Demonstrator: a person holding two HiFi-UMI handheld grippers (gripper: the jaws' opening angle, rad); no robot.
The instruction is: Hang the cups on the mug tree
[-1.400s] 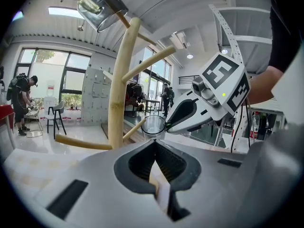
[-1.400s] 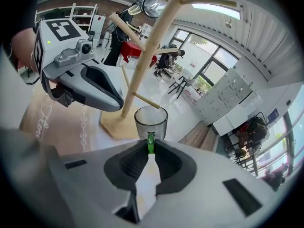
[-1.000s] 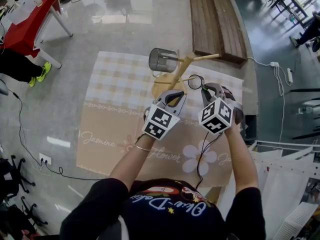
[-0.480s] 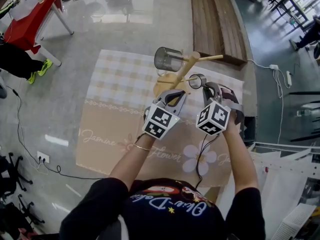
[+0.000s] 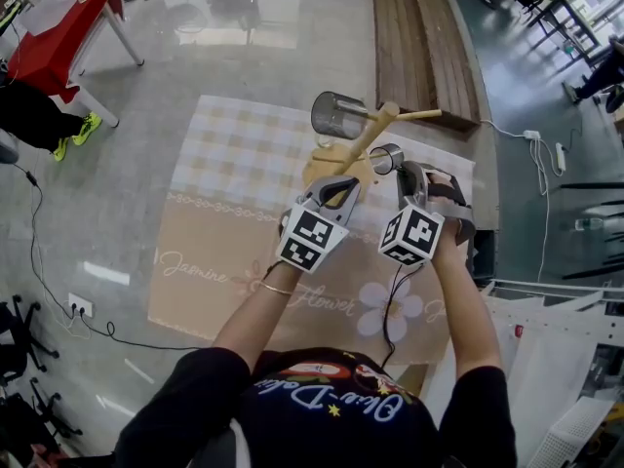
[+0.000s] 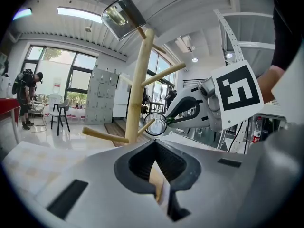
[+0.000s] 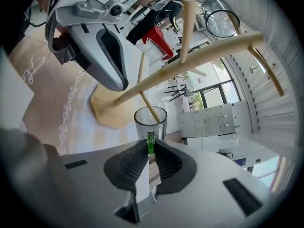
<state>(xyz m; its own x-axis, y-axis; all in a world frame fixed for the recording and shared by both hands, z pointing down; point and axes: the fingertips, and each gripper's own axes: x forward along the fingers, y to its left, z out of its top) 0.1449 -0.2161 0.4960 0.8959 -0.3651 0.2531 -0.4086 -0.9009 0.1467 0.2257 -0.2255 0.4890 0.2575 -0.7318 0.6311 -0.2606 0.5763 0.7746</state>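
A wooden mug tree (image 5: 369,139) stands on the cloth, with one glass cup (image 5: 336,115) hung upside down over its top peg. My right gripper (image 5: 405,175) is shut on the green handle (image 7: 150,142) of a second glass cup (image 5: 385,158). That cup lies tilted, and a lower peg (image 7: 148,109) reaches into its mouth. My left gripper (image 5: 336,188) is low by the tree's round base (image 7: 109,109), with its jaws closed and nothing seen between them. From the left gripper view the trunk (image 6: 140,80) rises ahead and the held cup (image 6: 155,124) sits at a peg's tip.
The beige checked tablecloth (image 5: 224,242) covers the low table. Wooden planks (image 5: 419,37) lie beyond it, a red table (image 5: 58,47) stands far left, and a power strip with cables (image 5: 546,135) lies at the right. A white rack (image 5: 556,359) is near right. A person (image 6: 28,94) stands far off.
My right gripper has rolled, turning the held cup from mouth-up to lying sideways on the lower peg. The left gripper has stayed where it was.
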